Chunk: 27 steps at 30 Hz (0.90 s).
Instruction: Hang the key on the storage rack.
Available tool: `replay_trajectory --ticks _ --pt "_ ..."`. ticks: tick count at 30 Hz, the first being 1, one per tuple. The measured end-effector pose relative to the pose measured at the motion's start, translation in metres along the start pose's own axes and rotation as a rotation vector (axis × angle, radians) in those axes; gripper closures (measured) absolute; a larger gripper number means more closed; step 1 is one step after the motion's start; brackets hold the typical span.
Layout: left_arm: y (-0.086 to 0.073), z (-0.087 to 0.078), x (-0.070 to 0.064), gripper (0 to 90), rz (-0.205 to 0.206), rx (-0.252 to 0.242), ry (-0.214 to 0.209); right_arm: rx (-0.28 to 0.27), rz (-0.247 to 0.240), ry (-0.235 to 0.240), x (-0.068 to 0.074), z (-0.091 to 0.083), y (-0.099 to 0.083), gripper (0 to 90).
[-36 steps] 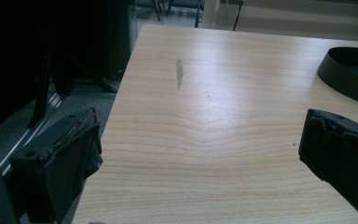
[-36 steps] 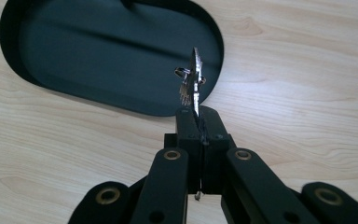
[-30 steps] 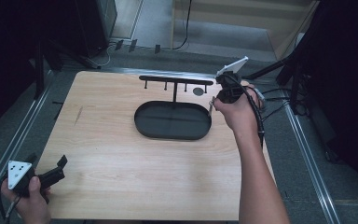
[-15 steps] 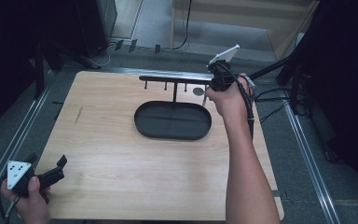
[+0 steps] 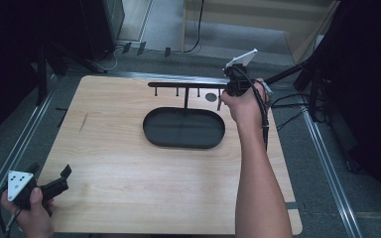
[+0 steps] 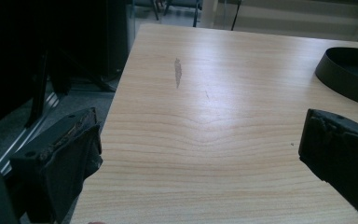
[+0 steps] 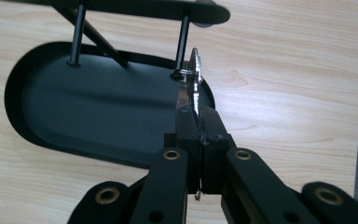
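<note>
The wooden table (image 5: 129, 163) carries a black oval tray (image 5: 183, 127) with a hook rack (image 5: 186, 85) standing over it. At the rack's right end the right gripper (image 7: 196, 109), jaws clamped on a flat metal key (image 7: 195, 79), holds the key upright, its ring (image 7: 180, 73) touching the last peg (image 7: 182, 39). The left gripper (image 6: 200, 154), jaws apart and empty, rests well away at the near left corner

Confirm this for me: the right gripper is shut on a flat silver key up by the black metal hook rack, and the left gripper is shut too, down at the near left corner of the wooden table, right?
Not quite. The left gripper is open: the left gripper view shows its fingers wide apart over the wooden table. The right gripper is shut on the flat silver key by the black metal hook rack.
</note>
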<state>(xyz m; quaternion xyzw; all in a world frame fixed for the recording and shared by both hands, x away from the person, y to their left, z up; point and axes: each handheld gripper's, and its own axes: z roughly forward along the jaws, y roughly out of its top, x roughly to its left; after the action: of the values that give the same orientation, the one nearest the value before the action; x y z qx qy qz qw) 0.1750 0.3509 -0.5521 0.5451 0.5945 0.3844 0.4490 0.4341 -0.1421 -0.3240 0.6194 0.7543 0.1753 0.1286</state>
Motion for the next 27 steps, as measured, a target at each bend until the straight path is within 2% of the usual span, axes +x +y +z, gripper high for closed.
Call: replay_trajectory --ticks 3,6,7,8,10,13,19,22,25,27 --pt "0.0 0.0 0.0 0.0 0.0 0.0 0.0 -0.011 0.001 0.012 -0.001 0.0 0.0 89.6" --pt "0.0 0.0 0.0 0.0 -0.001 0.0 -0.001 -0.019 -0.005 -0.008 0.0 0.003 0.0 88.2" --pt "0.0 0.0 0.0 0.0 -0.002 -0.001 -0.001 -0.026 -0.001 -0.021 -0.001 0.006 -0.001 83.3" --pt "0.0 0.0 0.0 0.0 -0.002 -0.002 -0.001 -0.026 -0.001 -0.021 -0.001 0.006 -0.001 83.3" --pt "0.0 0.0 0.0 0.0 -0.004 -0.003 -0.001 -0.025 -0.004 -0.024 -0.002 0.01 -0.003 77.1" --pt "0.0 0.0 0.0 0.0 0.002 0.0 -0.001 -0.002 -0.013 -0.041 -0.005 0.016 -0.008 74.4" --pt "0.0 0.0 -0.001 0.0 0.006 0.003 0.001 0.047 -0.007 -0.031 -0.015 0.032 -0.024 72.4" --pt "0.0 0.0 -0.001 0.0 0.01 0.002 0.003 0.052 -0.008 -0.027 -0.017 0.036 -0.028 71.0" --pt "0.0 0.0 -0.001 0.0 0.009 0.0 0.009 0.054 -0.012 -0.031 -0.02 0.041 -0.036 65.3" --pt "0.0 0.0 -0.002 0.0 0.011 0.001 0.01 0.057 -0.019 -0.026 -0.023 0.046 -0.042 58.3"
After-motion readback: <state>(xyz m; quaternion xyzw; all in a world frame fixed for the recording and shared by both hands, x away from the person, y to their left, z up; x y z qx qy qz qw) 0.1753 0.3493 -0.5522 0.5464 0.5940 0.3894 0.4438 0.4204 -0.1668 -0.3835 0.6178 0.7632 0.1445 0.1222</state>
